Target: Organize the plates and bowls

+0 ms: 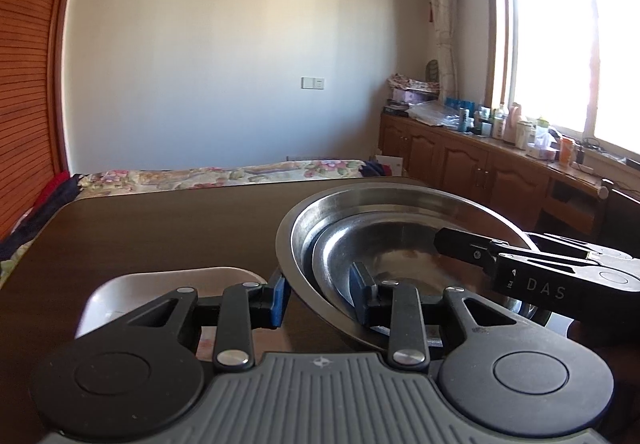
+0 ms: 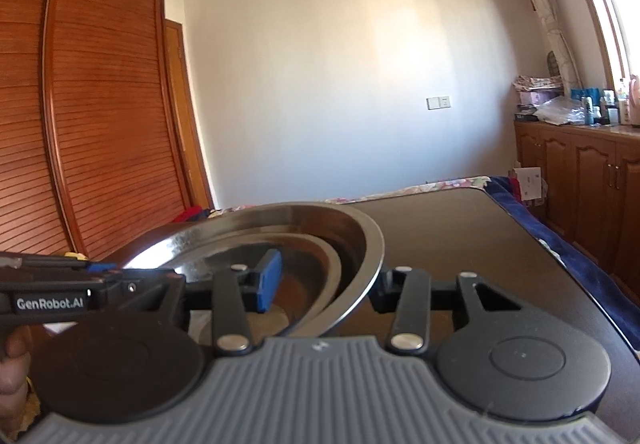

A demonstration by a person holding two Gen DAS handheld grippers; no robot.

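A large steel bowl sits on the dark table with a smaller steel bowl nested inside it. My left gripper is open, its jaws straddling the big bowl's near left rim. A white rectangular dish lies under its left finger. My right gripper is open and straddles the same big bowl's right rim, with the blue-padded left finger inside, over the inner bowl. Each gripper shows in the other's view.
The dark table reaches back to a floral bedspread. A wooden wardrobe stands at the left. Cabinets with bottles run under the window at the right.
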